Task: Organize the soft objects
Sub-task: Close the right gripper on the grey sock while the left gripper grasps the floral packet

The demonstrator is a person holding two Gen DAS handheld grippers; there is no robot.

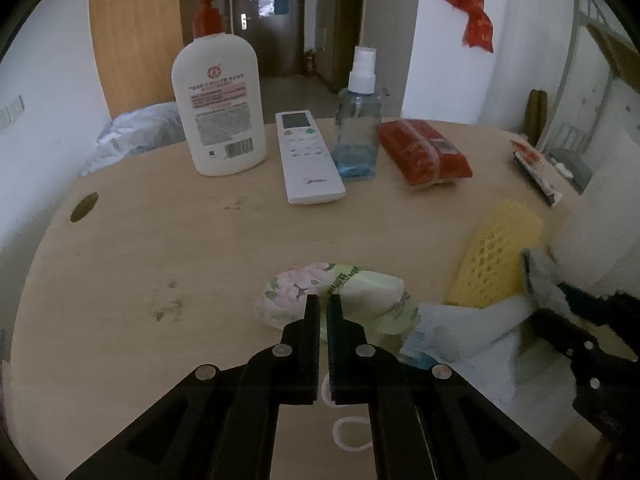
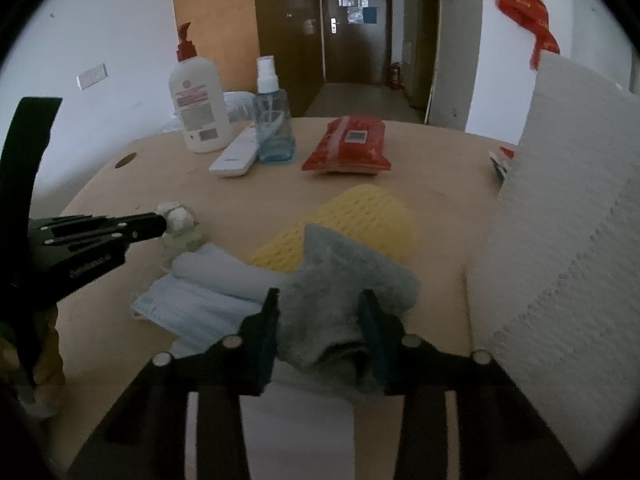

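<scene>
- Two grips taken, nothing sorted yet.
- Left gripper (image 1: 323,306) pressed together at floral tissue pack (image 1: 320,296), mid-table.
- Right gripper (image 2: 320,320) pinching grey cloth (image 2: 340,300) atop yellow sponge (image 2: 360,220).

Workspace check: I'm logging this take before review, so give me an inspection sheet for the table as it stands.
Surface: round wooden table, faintly stained, a hole near its left edge.
Job's things: floral tissue pack, blue face mask, yellow mesh sponge, grey cloth, white towel.
Clutter: lotion pump bottle, remote, spray bottle, red wipes pack, paper towel roll.
Grippers: left gripper shut at the near edge of the tissue pack; whether it pinches the wrapper is unclear. Right gripper closed on the grey cloth.
Cables: nothing seen; only the mask's ear loop.
Surroundings: dark door, red wall hanging.
</scene>
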